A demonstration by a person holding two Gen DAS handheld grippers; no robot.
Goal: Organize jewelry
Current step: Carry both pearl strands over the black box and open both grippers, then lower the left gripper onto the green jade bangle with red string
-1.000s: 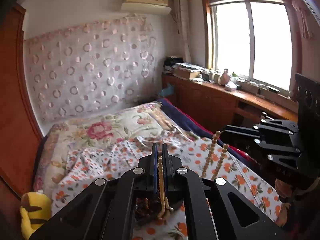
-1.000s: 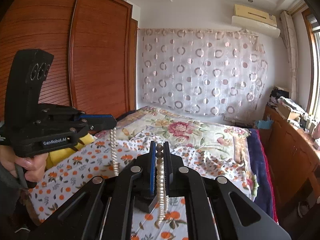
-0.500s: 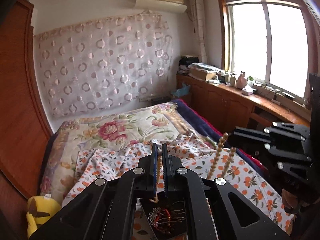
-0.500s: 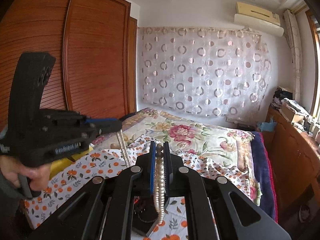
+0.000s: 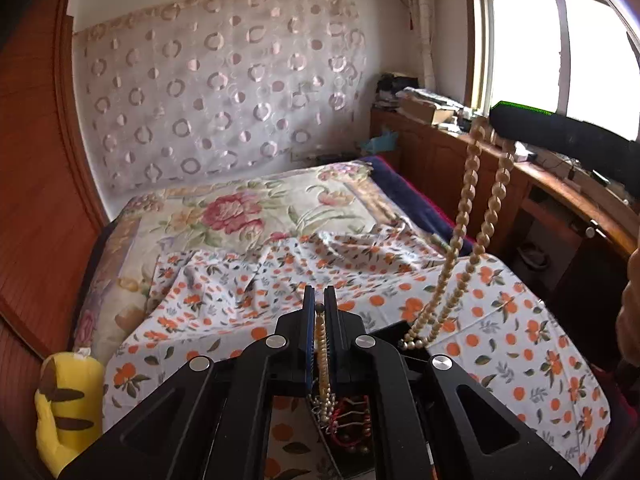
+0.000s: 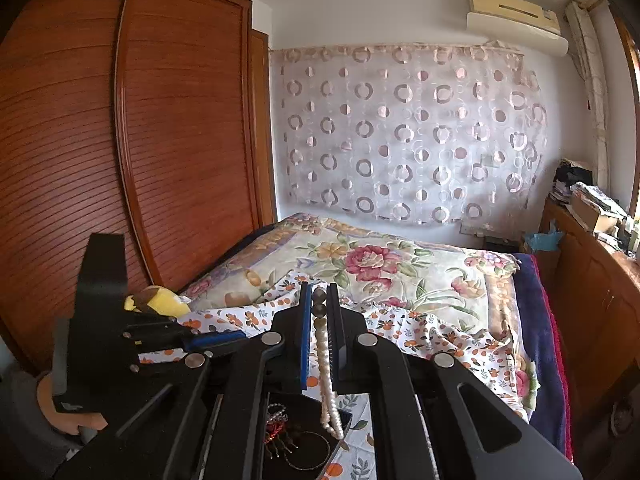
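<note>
Right wrist view: a dark tray (image 6: 340, 436) holding tangled jewelry (image 6: 280, 432) is seen on the flowered bedsheet (image 6: 432, 328) — both grippers (image 6: 319, 312) (image 5: 319, 312) are clamped on a pearl necklace (image 6: 326, 376).

Yellow plush toy (image 5: 66, 394) (striped) by wardrobe (image 6: 120, 140); AC unit (image 6: 516, 20) above patterned curtain (image 6: 404, 136).

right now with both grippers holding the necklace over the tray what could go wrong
1. The cream pearl bead necklace hangs doubled from the right hand-held gripper over the dark tray, which already holds a red hair ornament and a thin ring bangle; lowered carelessly, it could tangle.
2. The left hand-held gripper pinches only a few beads; a pull apart might strain the string.
</note>
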